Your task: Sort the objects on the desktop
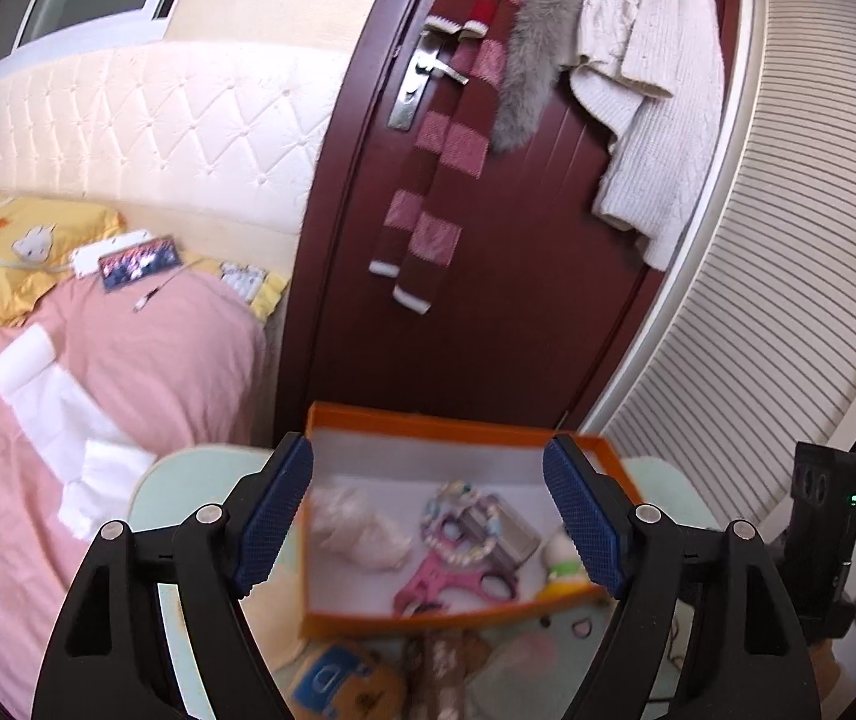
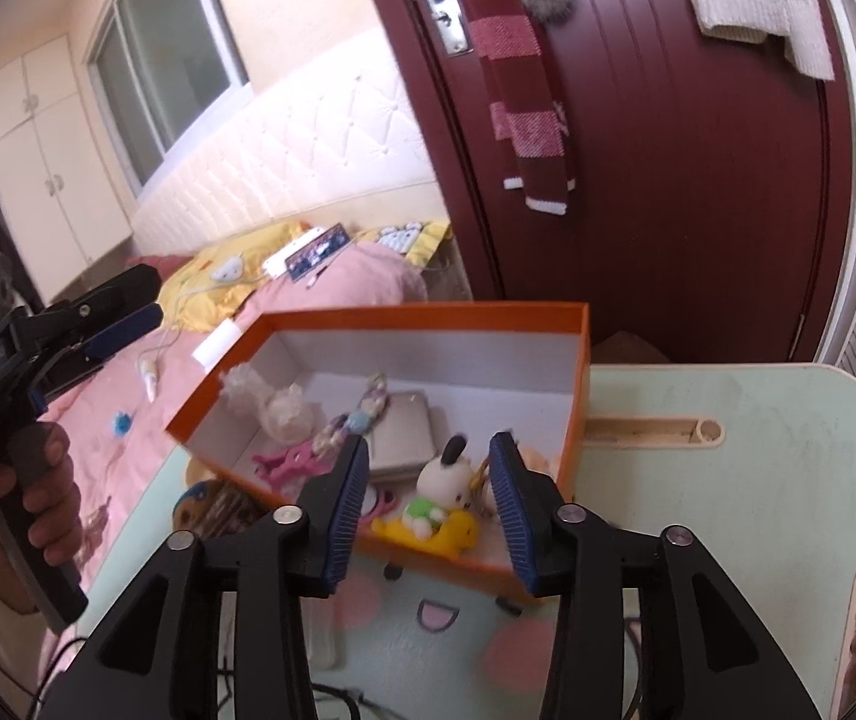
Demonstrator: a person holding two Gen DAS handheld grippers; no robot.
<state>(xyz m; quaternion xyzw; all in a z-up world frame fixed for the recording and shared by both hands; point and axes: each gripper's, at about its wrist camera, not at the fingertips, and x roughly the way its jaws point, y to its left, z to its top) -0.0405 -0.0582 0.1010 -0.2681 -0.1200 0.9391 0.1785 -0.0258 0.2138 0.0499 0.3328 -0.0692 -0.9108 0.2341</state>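
Hovering over the orange box on the desk, your right gripper stands parted and empty above the dog figurine already inside. Your left gripper gapes wide, holding nothing. Lift both clear before seeking the next item, avoiding the box's rim.

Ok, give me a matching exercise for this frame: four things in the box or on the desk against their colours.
Things:
1. box
2. clip
3. duck
4. desk

Colours:
A. pale green
B. pink
C. orange outside, white inside
D. yellow

Pairs: 1-C, 2-B, 3-D, 4-A
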